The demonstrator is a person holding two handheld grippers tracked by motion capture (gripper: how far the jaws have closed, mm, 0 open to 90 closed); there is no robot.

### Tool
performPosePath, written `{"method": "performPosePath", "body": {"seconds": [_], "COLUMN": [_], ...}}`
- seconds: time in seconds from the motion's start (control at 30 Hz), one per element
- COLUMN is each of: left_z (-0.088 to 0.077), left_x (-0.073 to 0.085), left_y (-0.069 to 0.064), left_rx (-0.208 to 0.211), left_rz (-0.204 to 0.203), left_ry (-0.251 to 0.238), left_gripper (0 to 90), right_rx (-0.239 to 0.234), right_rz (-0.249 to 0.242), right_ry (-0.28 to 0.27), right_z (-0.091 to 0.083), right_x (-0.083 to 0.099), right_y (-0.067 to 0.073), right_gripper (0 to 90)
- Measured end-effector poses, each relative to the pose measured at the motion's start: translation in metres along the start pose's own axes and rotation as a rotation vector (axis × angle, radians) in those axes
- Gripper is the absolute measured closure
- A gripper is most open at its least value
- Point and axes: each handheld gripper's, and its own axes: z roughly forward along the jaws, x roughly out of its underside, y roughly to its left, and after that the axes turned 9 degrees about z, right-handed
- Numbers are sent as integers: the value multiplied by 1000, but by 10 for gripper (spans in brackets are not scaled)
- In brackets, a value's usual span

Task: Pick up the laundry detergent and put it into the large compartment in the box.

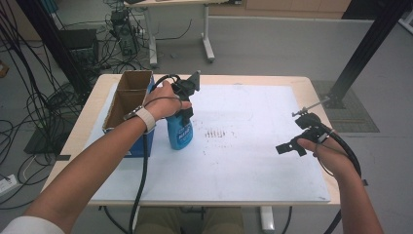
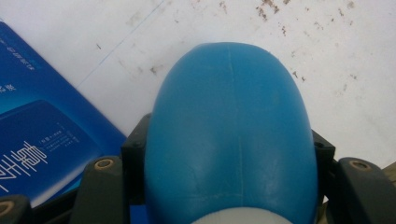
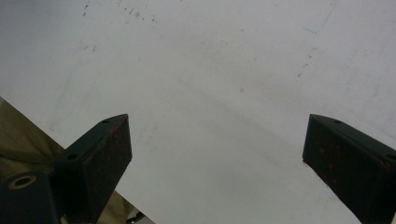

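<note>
Left claw [image 1: 187,109] clamped on blue bottle [image 1: 179,131] — bottle upright on white sheet [image 1: 253,161], at about ten o'clock of the desk [image 1: 311,87], just beside the blue box [image 1: 127,105] standing at its nine o'clock. Seen from above in the left gripper view as rounded blue body [image 2: 229,135] squeezed between both jaws. Right claw [image 1: 293,145] held apart at four o'clock, nothing between its jaws, hovering over bare sheet.

Could slip — smooth curved plastic, grip set high on the bottle. Could knock the box if swung toward nine o'clock. Cable [image 1: 142,180] trailing from left claw might snag on the desk edge.

Sheet white, scuffed with brown specks near centre. Beyond twelve o'clock: grey floor, tangled cables [image 1: 29,107], another table's legs [image 1: 208,46].
</note>
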Motion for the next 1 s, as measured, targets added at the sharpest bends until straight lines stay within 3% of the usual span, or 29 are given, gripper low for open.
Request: {"method": "performPosePath", "body": {"seconds": [1.0], "left_z": [0], "left_x": [1], "left_y": [-1], "left_rx": [-3], "left_rz": [-5], "left_ry": [-4], "left_gripper": [389], "right_rx": [6], "right_rz": [2], "right_ry": [-7], "right_z": [-3], "right_x": [5], "right_y": [-1], "right_gripper": [78]}}
